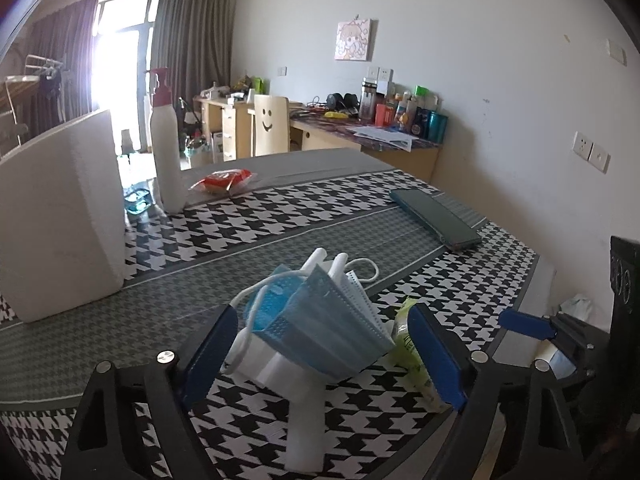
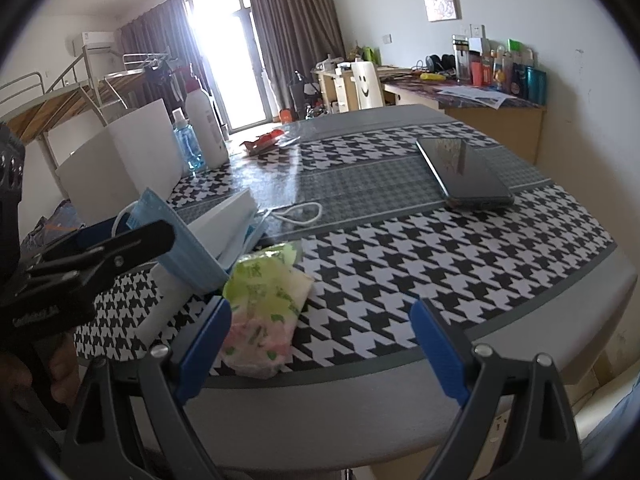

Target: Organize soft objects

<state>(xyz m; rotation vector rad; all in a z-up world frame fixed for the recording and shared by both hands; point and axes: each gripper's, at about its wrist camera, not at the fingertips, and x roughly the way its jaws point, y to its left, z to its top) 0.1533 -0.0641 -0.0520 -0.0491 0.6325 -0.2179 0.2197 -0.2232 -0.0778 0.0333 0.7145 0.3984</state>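
Holding both tools low over the houndstooth table [image 2: 400, 248], you have each one spread wide and gripping nothing. Your left gripper [image 1: 324, 354] straddles the blue face masks [image 1: 332, 328], which lean up against a small white stand [image 1: 296, 384] in the middle of the near table edge. Your right gripper [image 2: 320, 350] sits at the table's rim, its left finger [image 2: 200, 352] just beside the green tissue pack [image 2: 268, 300], which lies flat next to the masks. Farther back you see a phone [image 2: 460, 172], a white box [image 1: 60, 216] and a lotion bottle [image 1: 166, 148].
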